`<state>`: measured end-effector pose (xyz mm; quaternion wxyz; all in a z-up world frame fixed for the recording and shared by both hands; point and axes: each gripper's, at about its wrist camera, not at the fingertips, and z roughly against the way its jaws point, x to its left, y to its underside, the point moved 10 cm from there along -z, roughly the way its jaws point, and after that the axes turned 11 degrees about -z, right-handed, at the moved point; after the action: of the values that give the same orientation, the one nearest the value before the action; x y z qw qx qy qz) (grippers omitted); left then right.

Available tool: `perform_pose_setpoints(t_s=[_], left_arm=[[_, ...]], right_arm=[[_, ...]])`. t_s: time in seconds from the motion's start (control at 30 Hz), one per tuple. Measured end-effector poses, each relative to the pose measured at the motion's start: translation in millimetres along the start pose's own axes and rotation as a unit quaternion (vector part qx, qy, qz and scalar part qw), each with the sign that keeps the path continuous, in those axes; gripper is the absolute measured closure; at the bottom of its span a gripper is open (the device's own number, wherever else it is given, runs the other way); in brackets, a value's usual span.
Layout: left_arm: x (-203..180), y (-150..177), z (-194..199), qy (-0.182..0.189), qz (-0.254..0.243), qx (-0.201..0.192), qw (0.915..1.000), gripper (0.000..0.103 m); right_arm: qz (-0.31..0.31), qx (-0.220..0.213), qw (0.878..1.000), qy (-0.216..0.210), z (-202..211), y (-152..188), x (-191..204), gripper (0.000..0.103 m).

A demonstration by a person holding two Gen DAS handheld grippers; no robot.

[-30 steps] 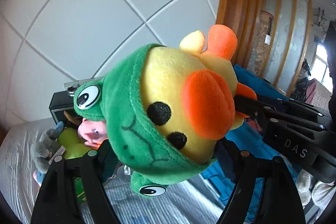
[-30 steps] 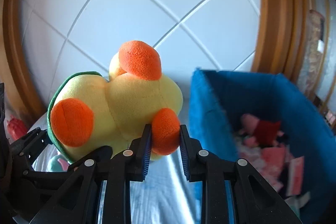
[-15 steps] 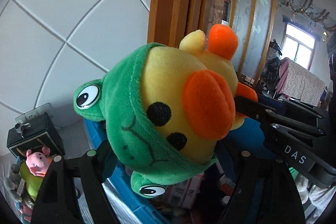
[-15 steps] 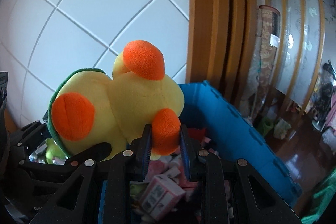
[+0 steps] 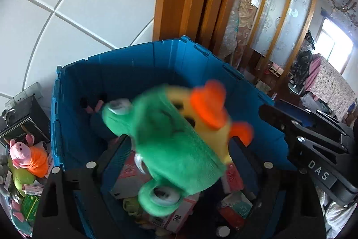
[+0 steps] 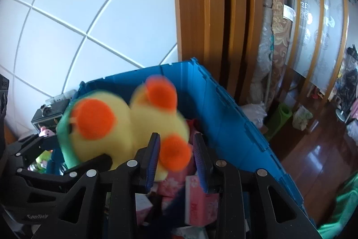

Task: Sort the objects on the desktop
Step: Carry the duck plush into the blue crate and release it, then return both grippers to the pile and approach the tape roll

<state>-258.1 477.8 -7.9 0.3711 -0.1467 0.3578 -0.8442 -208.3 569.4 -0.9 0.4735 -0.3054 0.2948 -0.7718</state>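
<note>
A yellow duck plush in a green frog hood (image 5: 179, 149) is blurred with motion, tipped hood-up over the open blue crate (image 5: 134, 64). In the right wrist view the duck (image 6: 125, 133) hangs over the crate (image 6: 235, 131), its orange foot (image 6: 175, 155) between my right gripper's (image 6: 176, 157) spread pads without clear contact. My left gripper (image 5: 179, 149) has its fingers wide apart on either side of the plush. The right gripper's body (image 5: 313, 149) shows at the right of the left wrist view.
The crate holds pink and white cartons (image 6: 199, 201) and small boxes (image 5: 134, 174). Left of it lie a pink pig plush (image 5: 24, 156), a green toy and a black box (image 5: 24, 118). A white tiled wall and wooden frame (image 6: 212, 15) stand behind. Wooden floor lies to the right.
Both grippers moved over the crate and opened. The duck plush, held firmly before, has tipped forward and is dropping toward the crate.
</note>
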Motion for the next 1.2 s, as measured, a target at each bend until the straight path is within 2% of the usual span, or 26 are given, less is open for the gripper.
perform_pose_setpoints(t_s=[0.13,0.17,0.2,0.27,0.33,0.47,0.67,0.73,0.8,1.0,1.1,1.2], left_arm=[[9.9,1.3,5.2,-0.011,0.003,-0.004,0.9999,0.014],[11.6,0.5,8.3,-0.019,0.001,-0.008,0.9998,0.014],[13.4,0.0,12.2,-0.027,-0.002,-0.014,0.9995,0.014],[19.9,2.9,25.8,-0.042,-0.002,-0.029,0.9987,0.014],[36.9,6.9,41.2,-0.055,0.001,-0.043,0.9976,0.014],[70.7,19.6,91.3,-0.103,0.011,-0.086,0.9908,0.014],[133.6,57.9,168.2,-0.187,0.033,-0.140,0.9717,0.013],[157.2,78.3,193.9,-0.218,0.041,-0.155,0.9629,0.005],[179.4,98.9,215.9,-0.245,0.049,-0.165,0.9541,0.002],[251.2,172.0,262.2,-0.305,0.079,-0.162,0.9352,0.002],[286.4,210.2,271.7,-0.325,0.091,-0.147,0.9296,0.002],[321.4,249.7,268.6,-0.331,0.112,-0.124,0.9286,0.002]], right_arm=[[0.002,0.008,1.000,0.001,-8.9,1.1,-6.4,0.063],[0.001,0.007,1.000,0.001,-9.3,0.1,-6.9,0.054],[0.001,0.003,1.000,-0.001,-7.2,-0.9,-4.8,0.037],[0.006,-0.010,1.000,0.003,-2.9,-4.6,-0.8,0.021],[0.010,-0.019,1.000,-0.010,5.9,-8.1,10.5,0.016],[0.020,-0.051,0.998,-0.030,34.8,-14.7,46.8,0.000],[0.033,-0.078,0.992,-0.096,78.2,-3.4,125.1,0.000],[0.042,-0.085,0.987,-0.127,92.4,7.6,157.8,0.000],[0.047,-0.088,0.984,-0.146,101.8,18.2,184.2,0.000],[0.068,-0.077,0.976,-0.193,109.5,66.0,274.6,0.000],[0.081,-0.064,0.973,-0.207,98.7,91.9,311.3,0.000],[0.092,-0.033,0.971,-0.218,75.6,124.2,345.5,0.000]])
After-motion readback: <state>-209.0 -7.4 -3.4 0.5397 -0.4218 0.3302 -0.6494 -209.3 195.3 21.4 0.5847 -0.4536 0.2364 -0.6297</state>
